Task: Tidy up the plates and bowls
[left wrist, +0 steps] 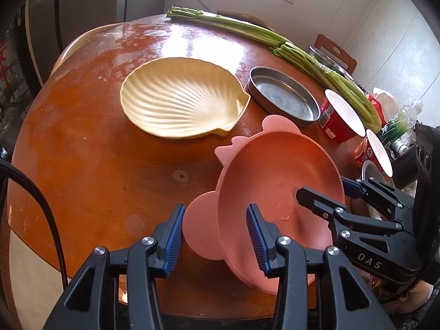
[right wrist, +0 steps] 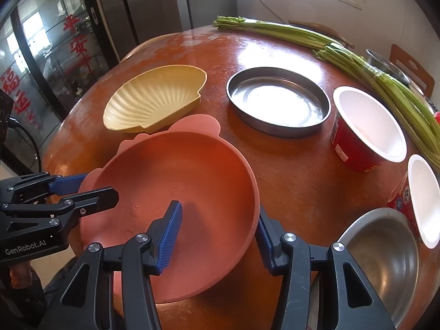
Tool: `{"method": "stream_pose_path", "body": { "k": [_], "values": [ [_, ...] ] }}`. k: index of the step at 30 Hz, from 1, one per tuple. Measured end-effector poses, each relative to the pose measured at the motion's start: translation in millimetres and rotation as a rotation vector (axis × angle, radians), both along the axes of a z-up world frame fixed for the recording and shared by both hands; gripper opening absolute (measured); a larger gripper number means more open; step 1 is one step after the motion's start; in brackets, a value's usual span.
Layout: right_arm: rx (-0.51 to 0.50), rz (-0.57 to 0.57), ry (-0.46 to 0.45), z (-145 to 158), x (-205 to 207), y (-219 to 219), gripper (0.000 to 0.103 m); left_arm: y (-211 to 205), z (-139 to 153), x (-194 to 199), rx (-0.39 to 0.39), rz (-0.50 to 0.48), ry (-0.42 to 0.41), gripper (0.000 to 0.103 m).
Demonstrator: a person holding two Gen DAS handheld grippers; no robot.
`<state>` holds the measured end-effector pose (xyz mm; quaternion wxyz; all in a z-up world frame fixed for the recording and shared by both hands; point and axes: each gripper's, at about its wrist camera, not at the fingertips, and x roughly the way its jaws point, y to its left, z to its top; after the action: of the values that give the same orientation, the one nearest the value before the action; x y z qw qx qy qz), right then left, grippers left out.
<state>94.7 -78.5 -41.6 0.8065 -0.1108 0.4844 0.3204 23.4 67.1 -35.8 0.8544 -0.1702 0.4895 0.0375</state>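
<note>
- Tools, left: my left gripper (left wrist: 217, 240) stands with its jaws spread, astride the rim of the pink eared plate (left wrist: 275, 170). One ribbed pad (left wrist: 174, 242) sits against a round ear outside the rim. The other is inside the well, clear of the wall. No pinch observed.
- Tools, right: my right gripper (right wrist: 217, 236) is likewise spread across the opposite rim of that plate. One finger is inside the well with a plain gap to the wall. The other is just outside the rim. Whether the outer one touches, I cannot tell.
- Task item: the pink eared plate is on the near side of the round steel pan (right wrist: 277, 99), apart from it, at the near edge of the brown table (right wrist: 288, 178). It is empty and partly overhangs that edge.
- Yellow shell dish (right wrist: 154, 101): just left of the steel pan, not touching it, empty. Its near edge is hidden behind an ear of the pink plate.
- Red paper cups: one (right wrist: 368, 126) is close to the right of the steel pan, tipped toward me. A second (right wrist: 423, 198) is further right and nearer.
- Steel bowl (right wrist: 385, 253): near and right of the steel pan, beside the second cup.
- Celery stalks (right wrist: 385, 77): laid in a long line beyond and right of the steel pan.
</note>
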Motion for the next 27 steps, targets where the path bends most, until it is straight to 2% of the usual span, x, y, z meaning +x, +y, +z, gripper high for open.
{"method": "stream_pose_path", "body": {
  "k": [11, 19, 27],
  "values": [
    [0.072, -0.003, -0.03, 33.1, 3.1, 1.6, 0.054, 12.0, 26.0, 3.4, 0.013, 0.003, -0.063, 0.045],
    [0.072, 0.027, -0.072, 51.8, 12.8, 33.0, 0.054, 33.7, 46.3, 10.3, 0.055, 0.035, -0.1, 0.045],
    [0.056, 0.045, -0.084, 57.6, 24.2, 69.6, 0.054, 64.5, 55.5, 20.2, 0.078, 0.069, -0.119, 0.045]
  ]
}}
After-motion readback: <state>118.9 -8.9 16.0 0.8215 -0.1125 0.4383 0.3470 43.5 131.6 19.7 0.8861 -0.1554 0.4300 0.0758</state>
